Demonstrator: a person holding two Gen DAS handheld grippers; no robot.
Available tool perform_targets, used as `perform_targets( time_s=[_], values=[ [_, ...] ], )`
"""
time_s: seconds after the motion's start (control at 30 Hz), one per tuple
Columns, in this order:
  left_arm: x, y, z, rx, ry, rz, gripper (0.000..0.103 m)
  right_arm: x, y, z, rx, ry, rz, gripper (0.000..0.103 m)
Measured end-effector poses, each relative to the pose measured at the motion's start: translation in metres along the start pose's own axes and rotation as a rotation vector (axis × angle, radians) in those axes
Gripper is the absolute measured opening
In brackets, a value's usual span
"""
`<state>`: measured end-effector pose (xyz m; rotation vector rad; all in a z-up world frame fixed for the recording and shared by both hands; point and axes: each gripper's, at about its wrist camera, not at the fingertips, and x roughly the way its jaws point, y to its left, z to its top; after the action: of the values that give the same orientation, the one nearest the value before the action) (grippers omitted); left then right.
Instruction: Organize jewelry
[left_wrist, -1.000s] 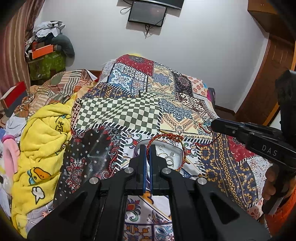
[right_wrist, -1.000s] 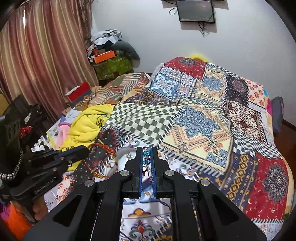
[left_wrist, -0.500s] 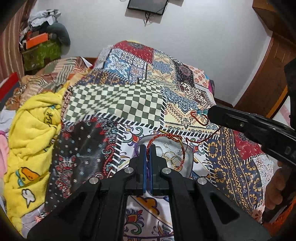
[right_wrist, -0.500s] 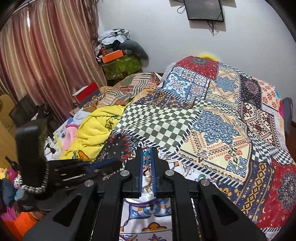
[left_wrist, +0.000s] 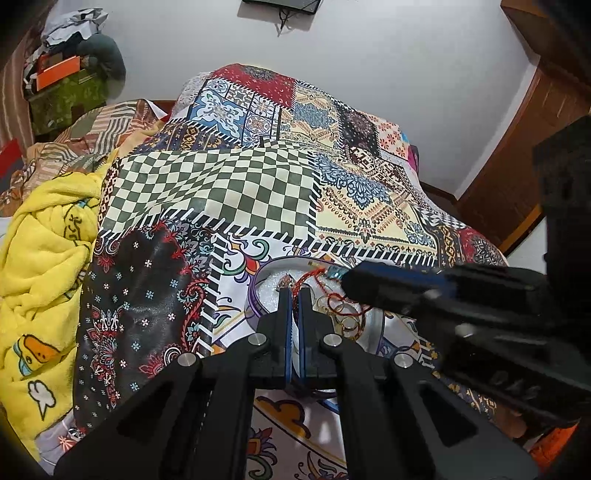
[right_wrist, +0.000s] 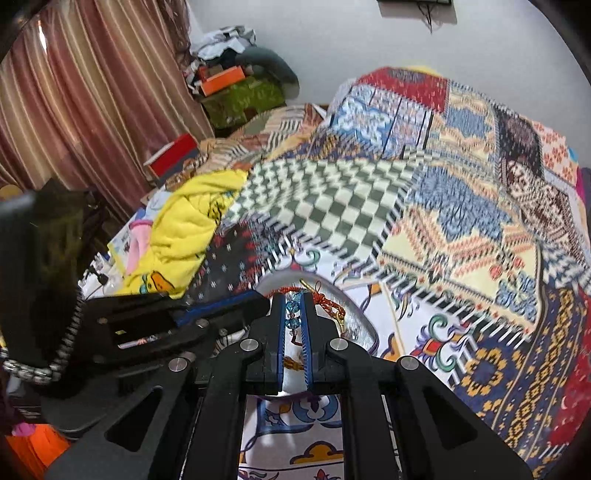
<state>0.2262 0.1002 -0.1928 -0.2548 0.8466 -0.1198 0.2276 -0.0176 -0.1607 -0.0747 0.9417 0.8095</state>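
Note:
My left gripper (left_wrist: 294, 291) is shut on a red beaded cord bracelet (left_wrist: 306, 278) that loops just above a round white dish with a purple rim (left_wrist: 253, 291). Several gold rings (left_wrist: 343, 314) lie in the dish. My right gripper (left_wrist: 349, 280) comes in from the right, its tip almost touching the left one. In the right wrist view, the right gripper (right_wrist: 294, 295) is shut on a string of blue crystal beads (right_wrist: 293, 306). The red cord (right_wrist: 321, 297) hangs beside it over the dish (right_wrist: 360, 317). The left gripper (right_wrist: 258, 299) sits close at the left.
The dish rests on a patchwork bedspread (left_wrist: 221, 184). A crumpled yellow blanket (left_wrist: 44, 258) lies along its left side. Striped curtains (right_wrist: 74, 92), a red box (right_wrist: 173, 155) and a heap of boxes and clothes (right_wrist: 236, 88) stand beyond. A wooden door (left_wrist: 535, 129) is at the right.
Both grippers have dropped lower over the dish, still holding their pieces. The right gripper has closed in from the right until its tip is next to the left gripper.

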Motion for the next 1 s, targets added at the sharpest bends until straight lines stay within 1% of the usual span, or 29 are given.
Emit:
perform_targets(
  time_s=[0.13,0.2,0.53,0.57,0.63,0.67,0.7,0.73,0.83,1.0],
  values=[
    [0.002,-0.002,-0.001,0.01,0.009,0.007,0.001,0.008,-0.001,-0.006,-0.004,0.036,0.012,0.007],
    [0.002,-0.004,-0.002,0.024,0.011,0.021,0.001,0.01,0.0,-0.007,-0.017,0.047,0.008,0.007],
    [-0.001,-0.008,-0.001,0.053,0.0,0.074,0.002,0.012,-0.005,-0.009,-0.023,0.076,-0.004,0.008],
    [-0.003,-0.008,-0.001,0.054,-0.001,0.079,0.002,0.011,-0.005,-0.009,-0.025,0.08,-0.006,0.01],
    [-0.007,-0.008,-0.001,0.052,-0.006,0.088,0.004,0.01,-0.004,-0.008,-0.036,0.081,-0.031,0.03],
    [-0.009,-0.006,-0.001,0.048,-0.012,0.095,0.006,0.008,-0.003,-0.008,-0.044,0.072,-0.054,0.034],
    [-0.011,-0.006,0.0,0.045,-0.015,0.1,0.008,0.005,-0.001,-0.008,-0.056,0.055,-0.076,0.041],
    [-0.013,-0.005,0.0,0.04,-0.019,0.105,0.012,0.002,-0.001,-0.008,-0.063,0.043,-0.084,0.045],
    [-0.021,0.0,0.001,0.022,-0.033,0.121,0.02,-0.008,0.001,-0.007,-0.071,0.017,-0.093,0.046],
    [-0.039,0.001,0.003,0.008,-0.06,0.135,0.02,-0.027,0.007,-0.005,-0.085,-0.024,-0.117,0.046]
  ],
)
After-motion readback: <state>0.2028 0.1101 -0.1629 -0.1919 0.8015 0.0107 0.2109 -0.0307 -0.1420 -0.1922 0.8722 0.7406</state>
